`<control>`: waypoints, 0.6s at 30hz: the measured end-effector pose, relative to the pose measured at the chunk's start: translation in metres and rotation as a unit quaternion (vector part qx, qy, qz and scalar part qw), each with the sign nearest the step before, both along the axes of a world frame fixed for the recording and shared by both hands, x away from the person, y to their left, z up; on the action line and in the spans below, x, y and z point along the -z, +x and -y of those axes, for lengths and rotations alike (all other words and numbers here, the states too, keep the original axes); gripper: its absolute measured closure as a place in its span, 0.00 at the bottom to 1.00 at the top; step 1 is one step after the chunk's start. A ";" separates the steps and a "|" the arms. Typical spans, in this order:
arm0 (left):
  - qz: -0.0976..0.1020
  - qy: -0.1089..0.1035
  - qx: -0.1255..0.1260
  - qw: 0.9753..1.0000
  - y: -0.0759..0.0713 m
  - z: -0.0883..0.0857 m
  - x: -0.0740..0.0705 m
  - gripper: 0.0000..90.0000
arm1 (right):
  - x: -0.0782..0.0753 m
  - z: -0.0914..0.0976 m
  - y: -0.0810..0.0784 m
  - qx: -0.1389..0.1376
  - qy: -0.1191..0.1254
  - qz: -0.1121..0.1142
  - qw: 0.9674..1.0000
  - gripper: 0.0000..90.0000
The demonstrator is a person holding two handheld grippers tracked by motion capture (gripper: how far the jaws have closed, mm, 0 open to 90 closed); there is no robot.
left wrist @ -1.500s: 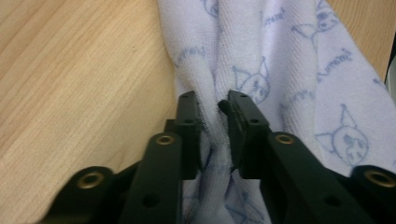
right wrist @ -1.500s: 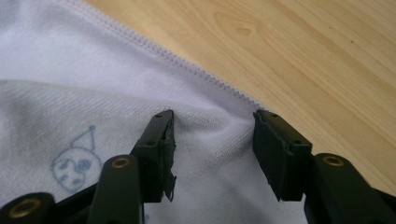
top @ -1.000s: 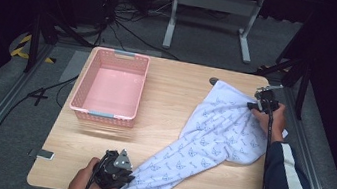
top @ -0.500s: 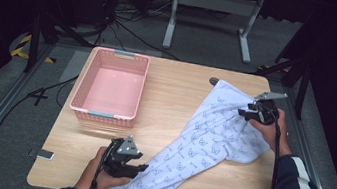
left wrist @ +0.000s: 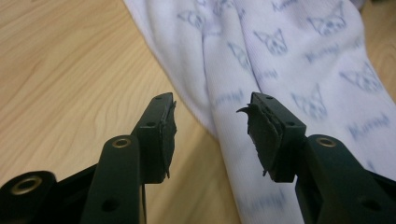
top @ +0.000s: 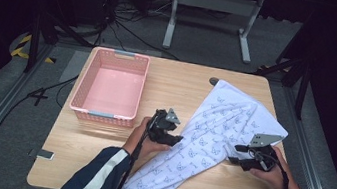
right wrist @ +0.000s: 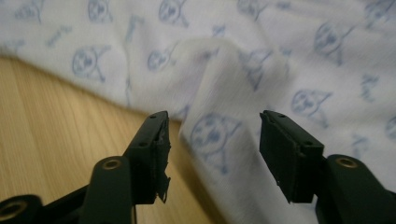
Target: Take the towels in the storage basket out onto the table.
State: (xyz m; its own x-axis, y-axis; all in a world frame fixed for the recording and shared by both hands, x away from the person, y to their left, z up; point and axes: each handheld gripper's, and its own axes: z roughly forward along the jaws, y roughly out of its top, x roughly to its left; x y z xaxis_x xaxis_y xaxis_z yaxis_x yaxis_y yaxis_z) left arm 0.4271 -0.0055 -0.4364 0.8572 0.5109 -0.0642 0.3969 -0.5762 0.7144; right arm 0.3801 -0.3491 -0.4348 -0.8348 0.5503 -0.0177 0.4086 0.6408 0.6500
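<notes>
Both tongs, left [top: 176, 137] and right [top: 234, 154], just opened, holding nothing, flanking the printed cloth [top: 222, 128] mid-length, probably for folding.

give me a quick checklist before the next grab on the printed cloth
1. Left gripper open: ok, its jaws have just been opening and stand apart over the edge of the cloth, pads not pressing.
2. Right gripper open: ok, its jaws have just been opening, a raised fold lies ahead between them, not pinched.
3. Cloth fully on the table: not ok, its near end hangs over the front edge.
4. Cloth flat: not ok, long folds run down its middle.
5. Pink basket empty and free: ok, it stands left of the cloth, apart from it.
6. Layers under each gripper: cannot tell how many.
</notes>
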 end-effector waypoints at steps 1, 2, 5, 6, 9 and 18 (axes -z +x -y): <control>0.000 0.006 0.002 1.000 0.006 0.006 0.000 0.57 | 0.004 -0.001 -0.002 0.001 -0.011 0.000 1.000 0.46; -0.002 0.005 0.000 1.000 0.013 0.014 0.002 0.57 | 0.008 -0.001 -0.004 0.009 -0.034 0.004 0.999 0.47; 0.007 0.038 0.000 0.999 0.028 0.032 0.008 0.59 | 0.014 0.003 -0.003 0.039 -0.034 0.024 0.998 0.60; 0.008 0.044 0.000 0.999 0.032 0.037 0.011 0.60 | 0.014 0.005 -0.003 0.049 -0.033 0.031 0.998 0.65; 0.003 0.051 0.008 0.999 0.042 0.048 0.017 0.62 | 0.014 0.010 -0.002 0.062 -0.041 0.044 0.996 0.77; 0.047 0.093 -0.025 0.994 0.054 0.050 0.016 0.97 | 0.002 0.015 0.000 0.102 -0.036 0.099 0.989 0.94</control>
State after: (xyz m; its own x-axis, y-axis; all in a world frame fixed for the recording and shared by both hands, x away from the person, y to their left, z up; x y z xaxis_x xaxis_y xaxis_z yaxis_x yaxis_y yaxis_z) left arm 0.4812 -0.0551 -0.4523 0.8284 0.5483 0.1146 0.3646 -0.6830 0.6329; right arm 0.3798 -0.3640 -0.4371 -0.6824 0.6988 -0.2147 0.4043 0.6054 0.6856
